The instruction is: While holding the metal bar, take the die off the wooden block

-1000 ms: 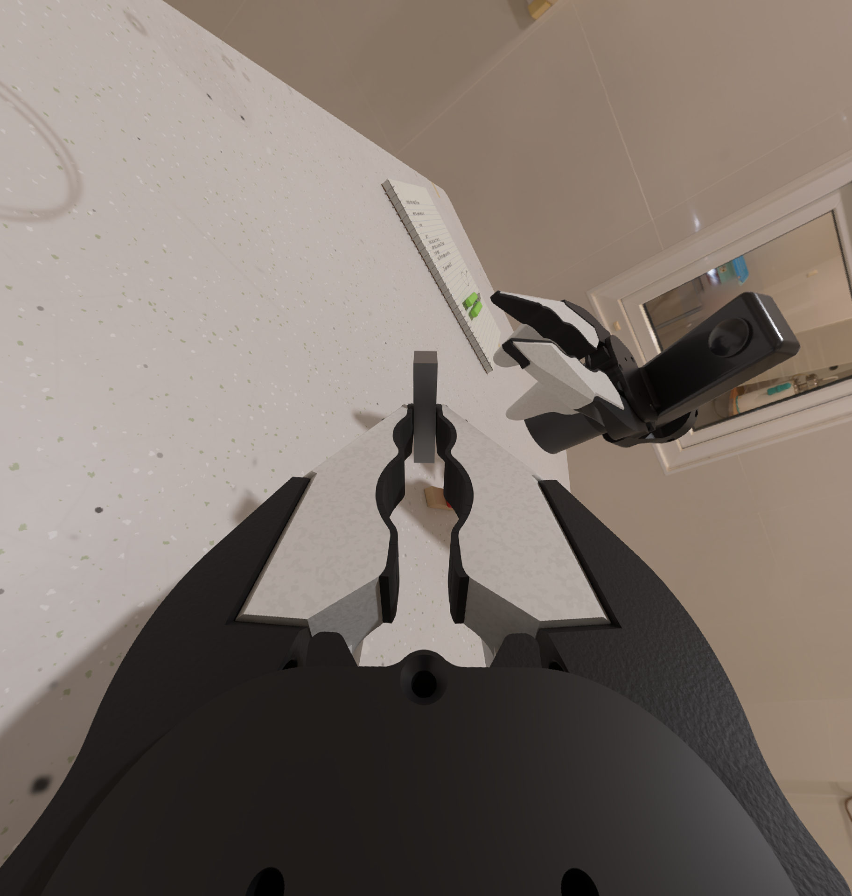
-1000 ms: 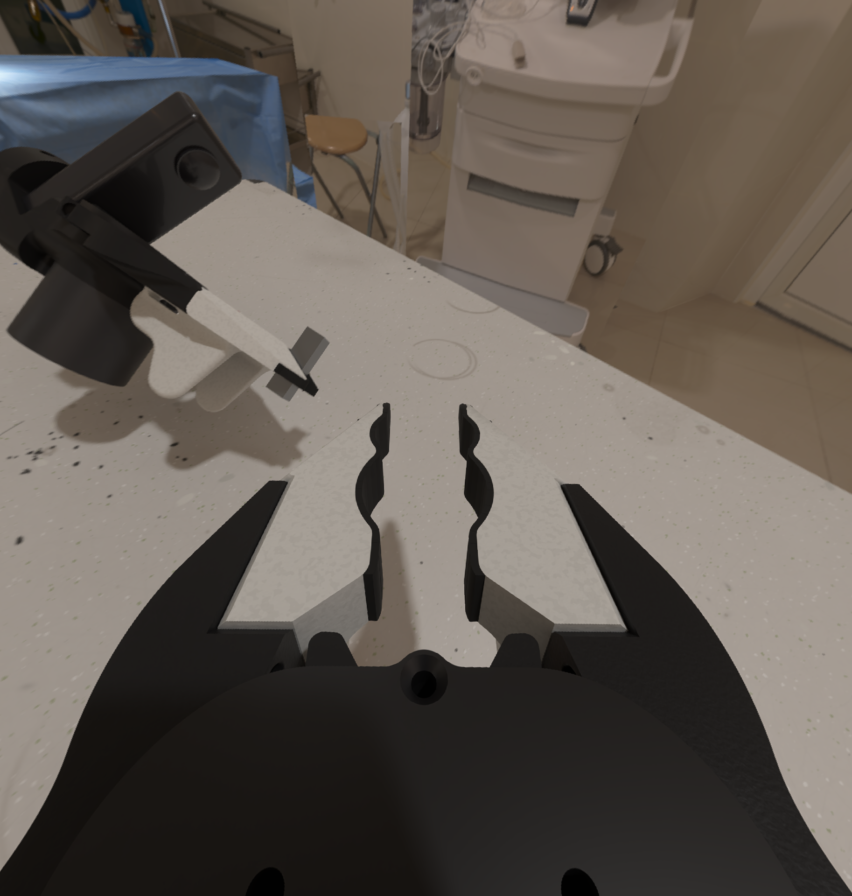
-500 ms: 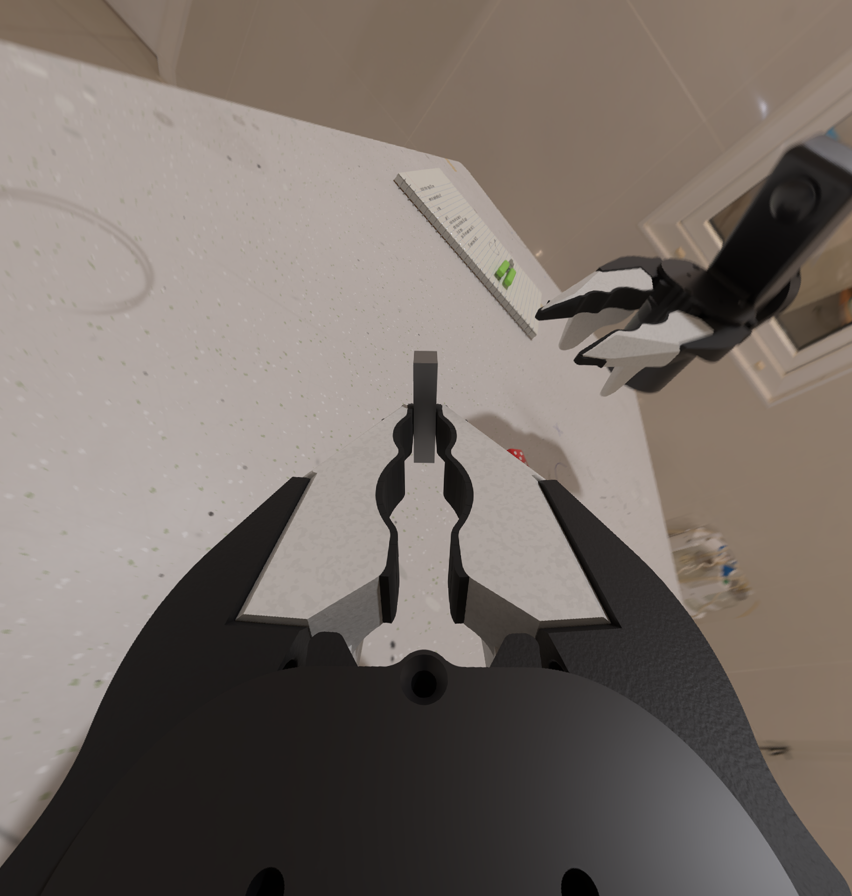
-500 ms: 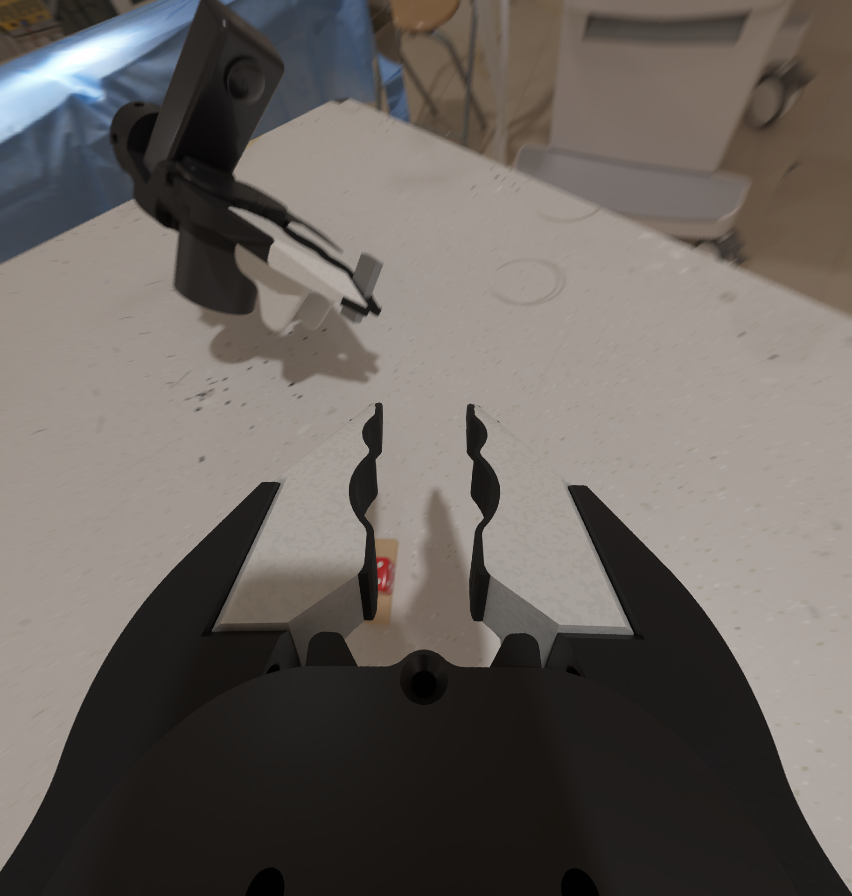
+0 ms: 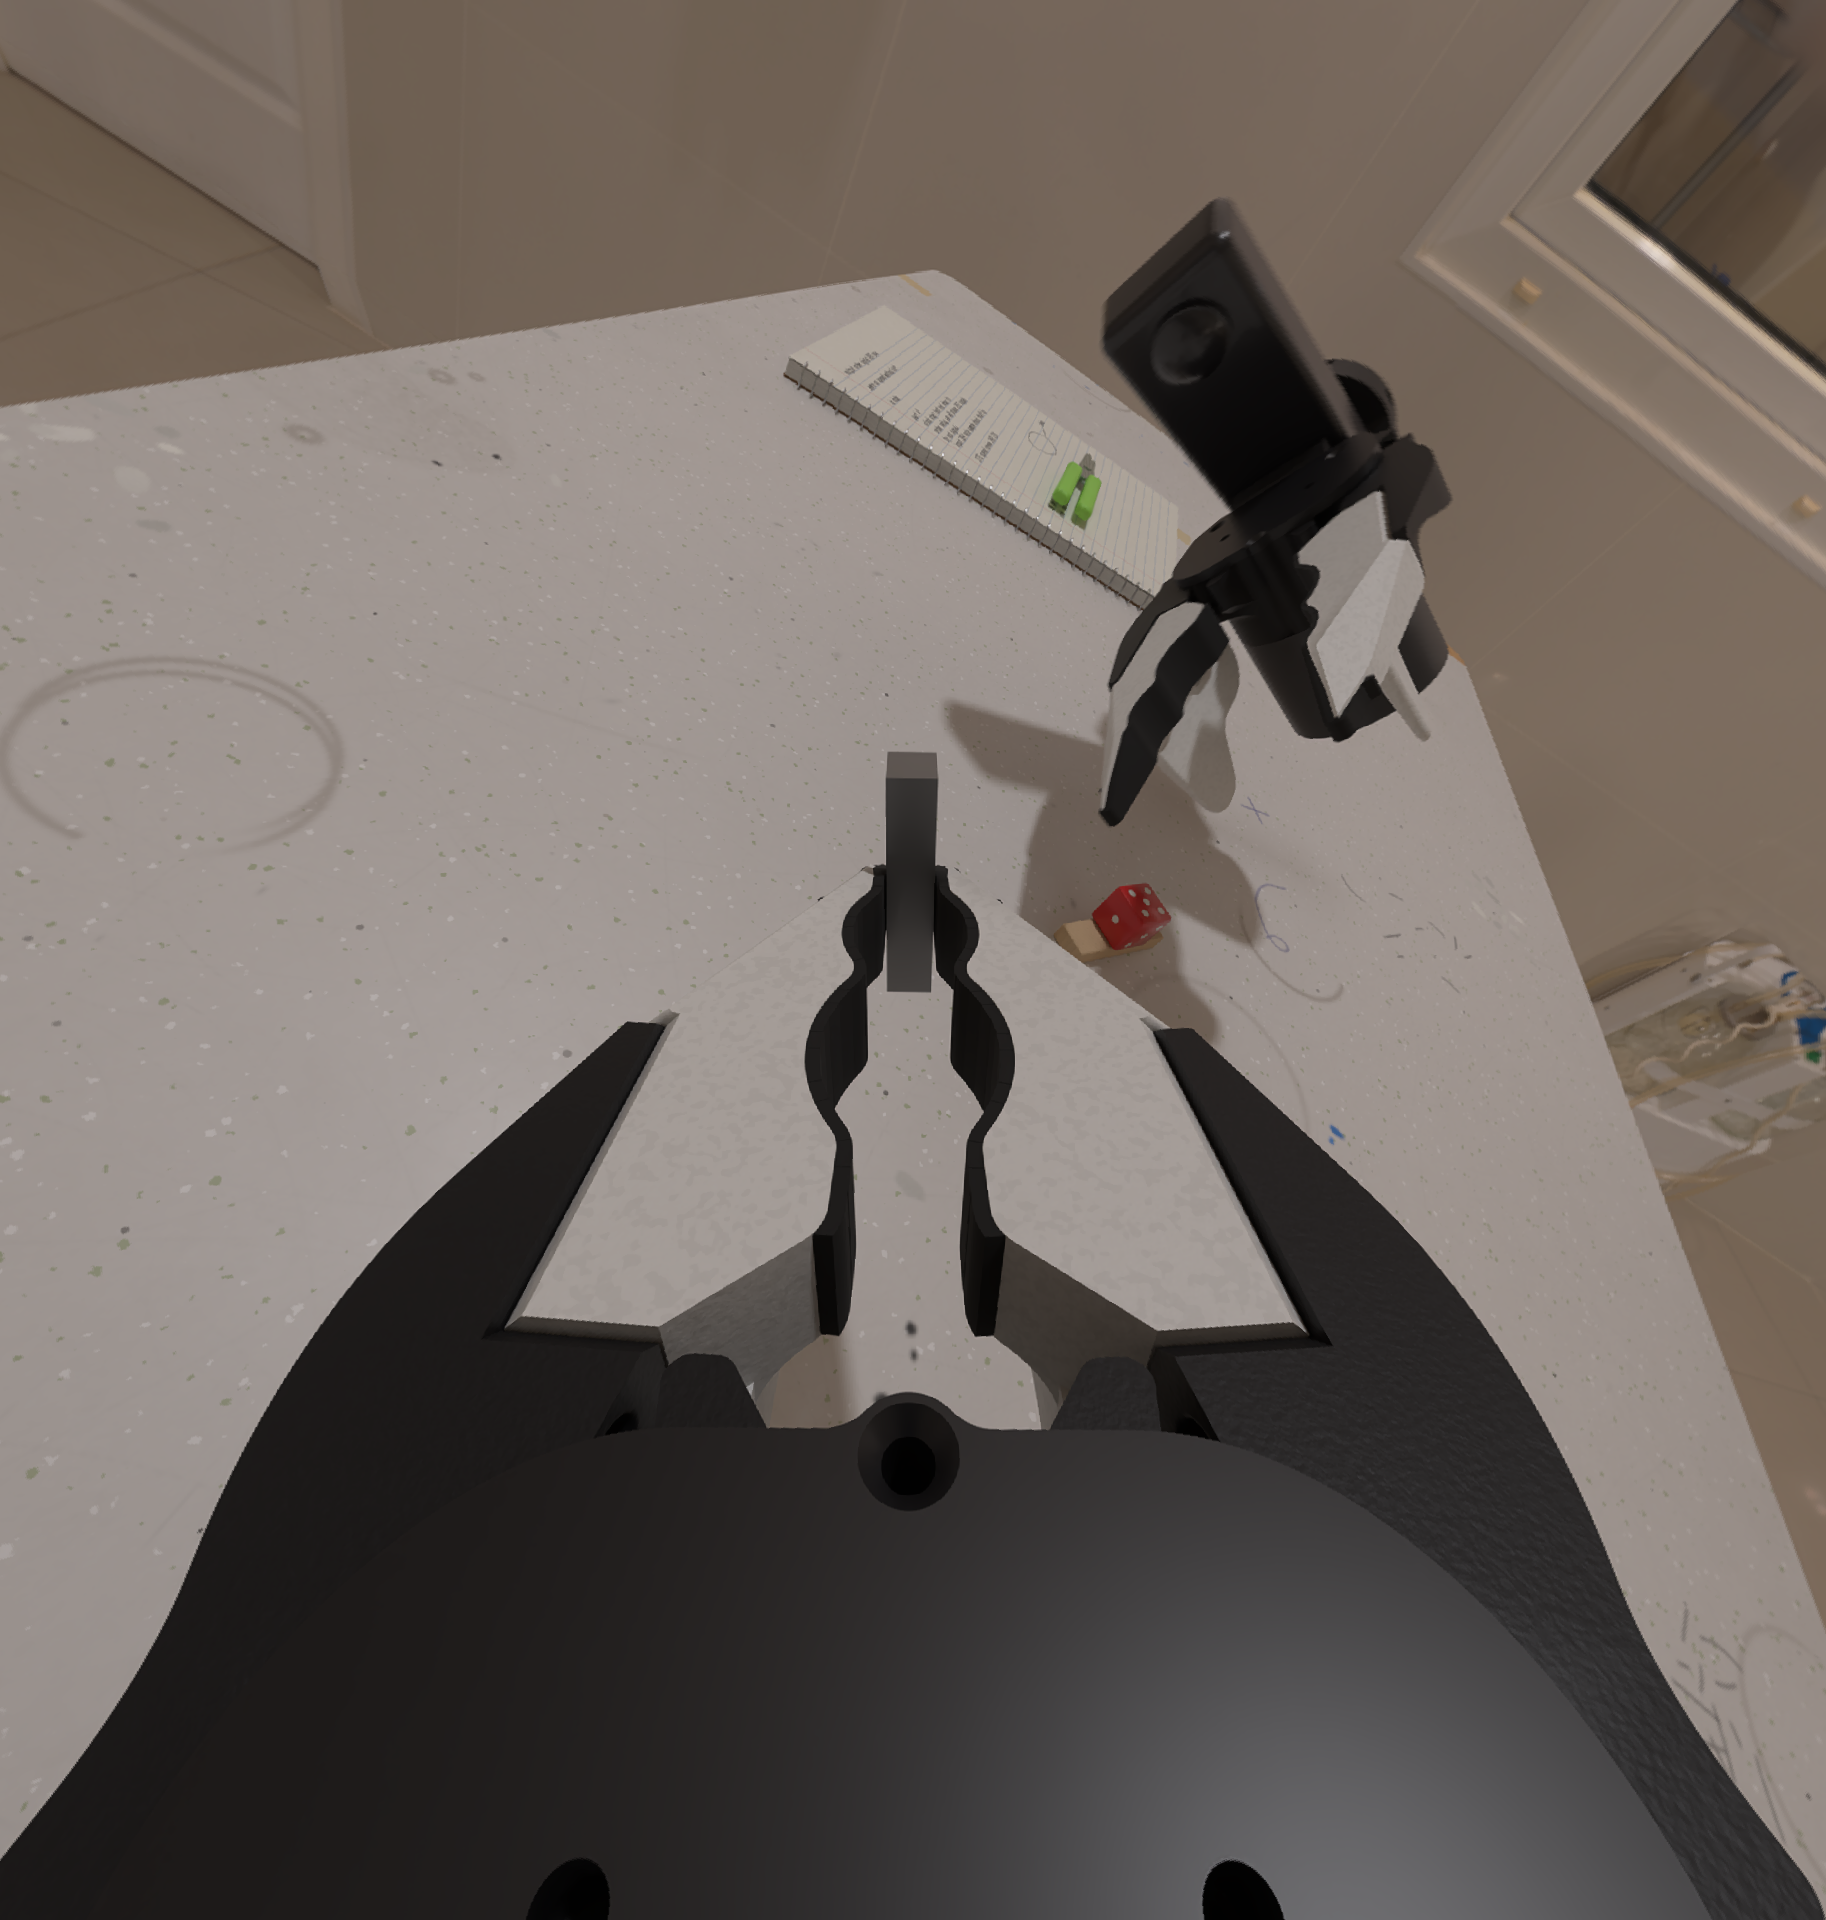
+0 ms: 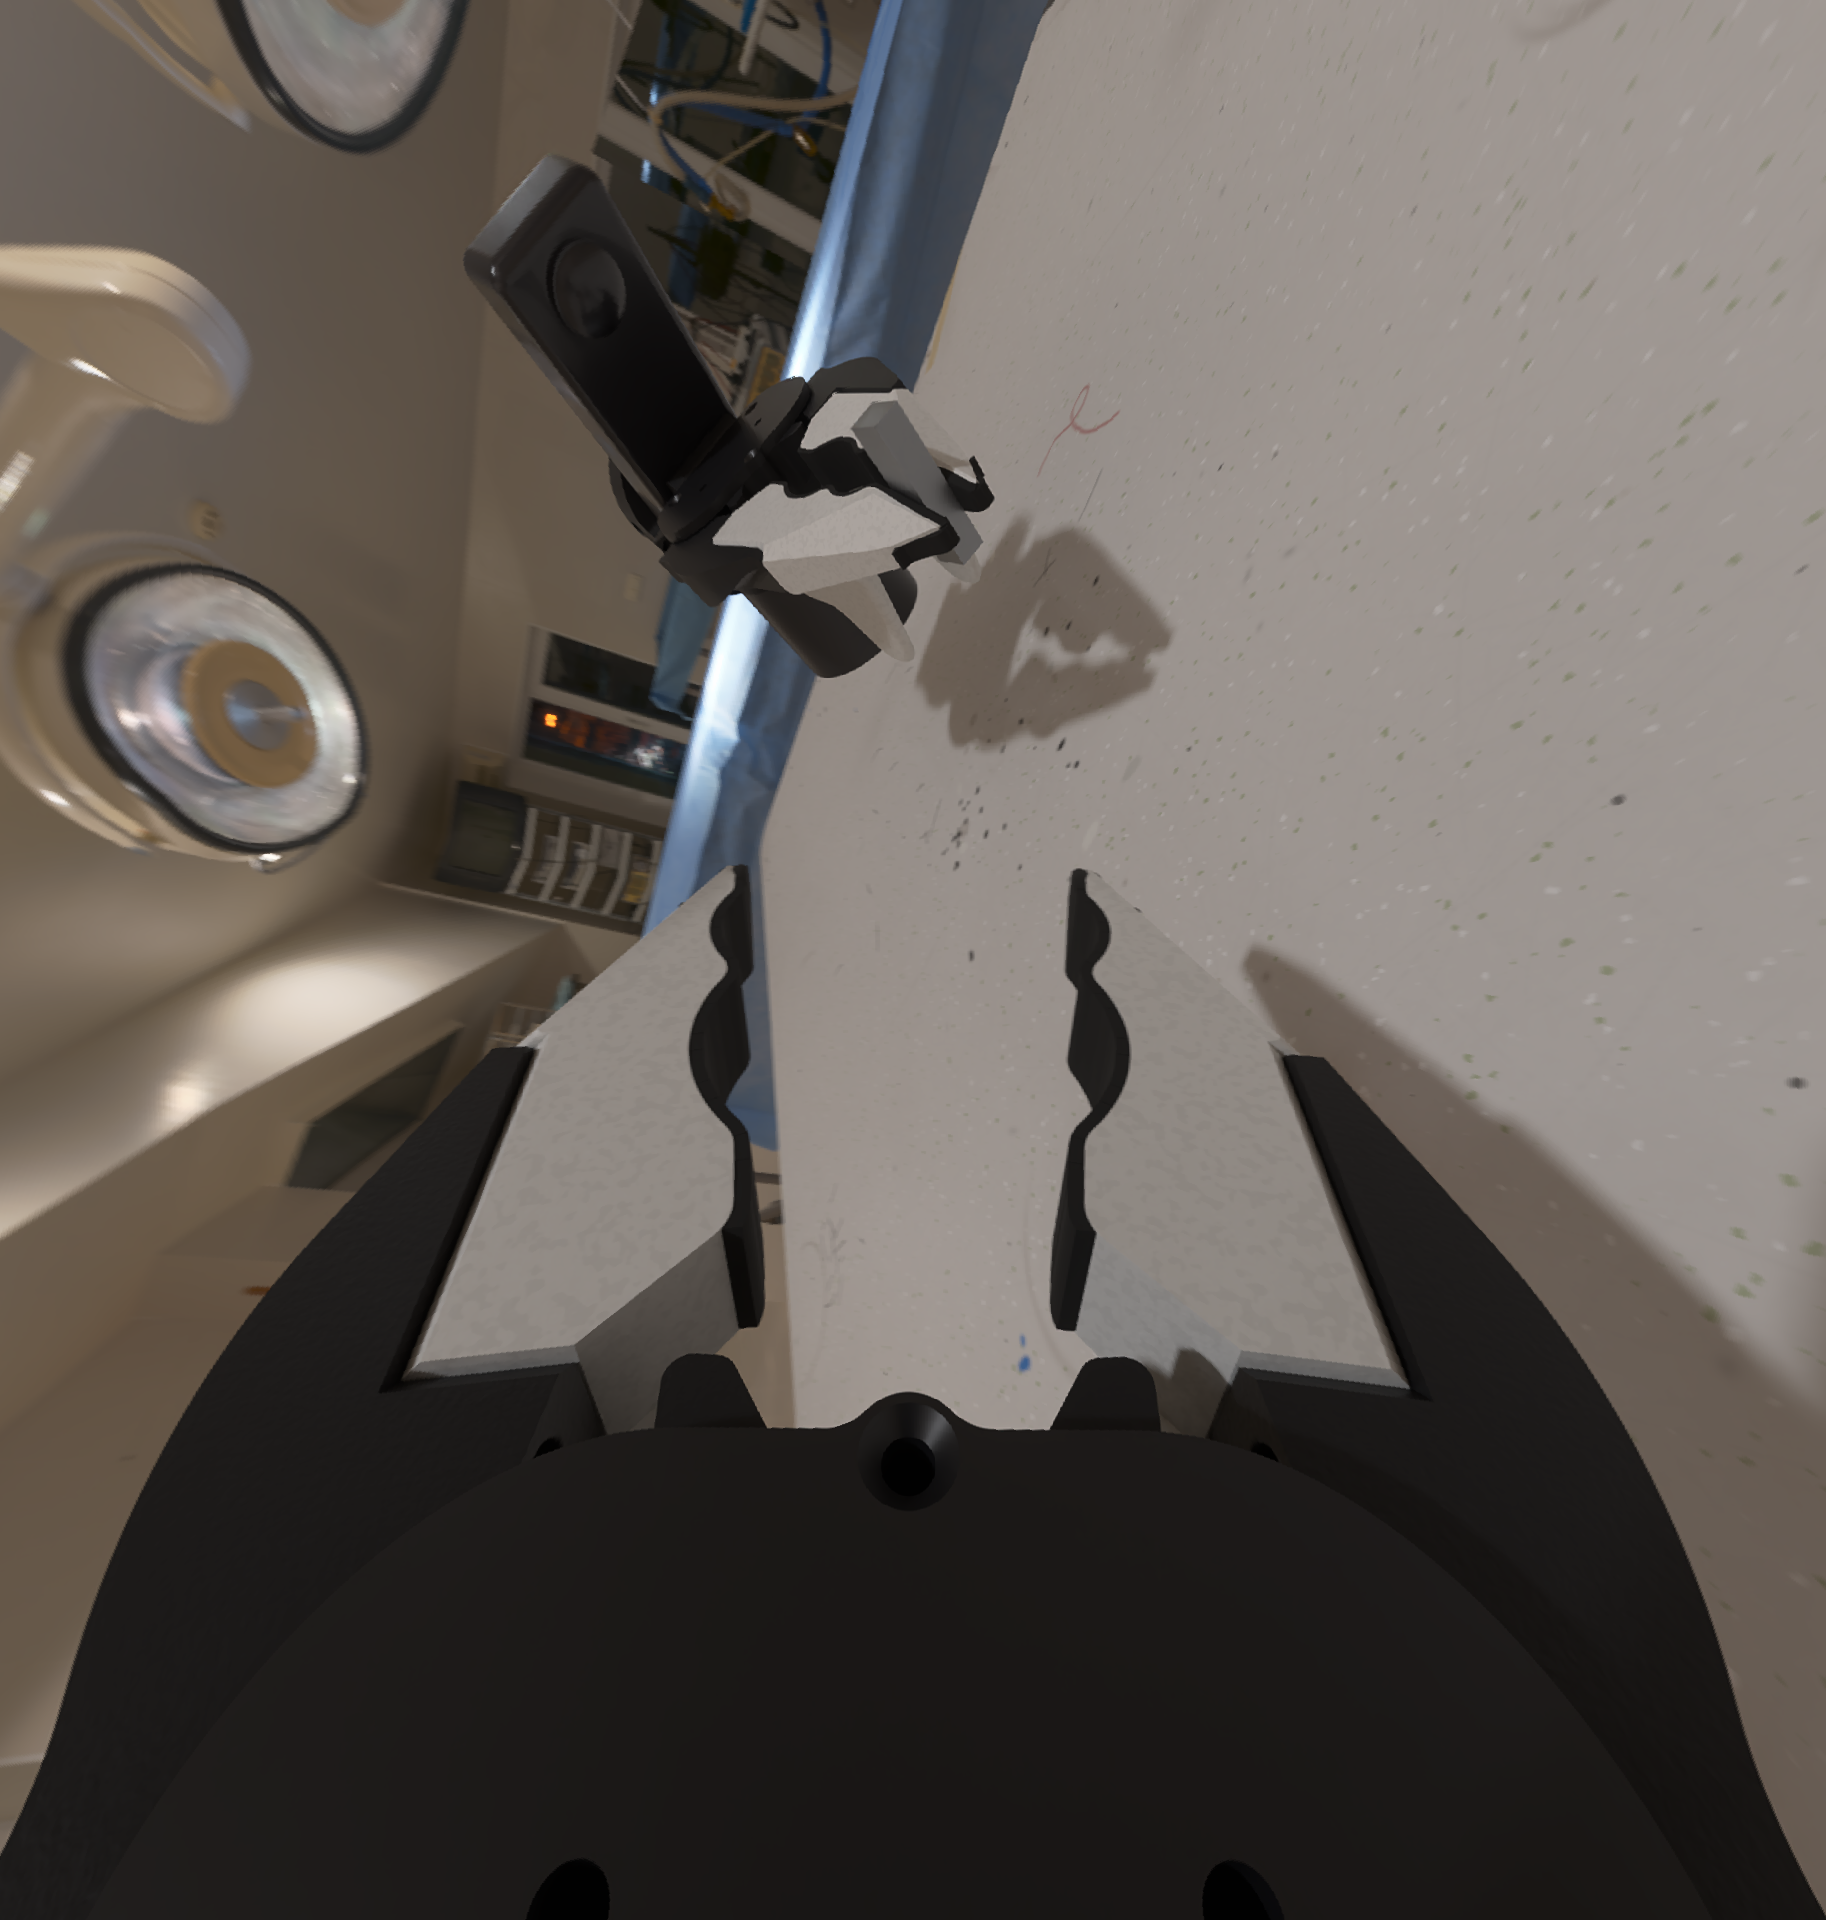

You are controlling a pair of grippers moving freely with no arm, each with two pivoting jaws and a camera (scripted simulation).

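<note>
Right gripper (image 5: 1262,717) (spread) above die (image 5: 1130,914), apart

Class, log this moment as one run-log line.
left gripper: shut on metal bar | right gripper: open, above table | die: on wooden block

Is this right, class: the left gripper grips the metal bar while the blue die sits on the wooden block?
No. The die is red, not blue, as the left wrist view shows. The left gripper does grip the metal bar, and the die sits on the wooden block.
</note>
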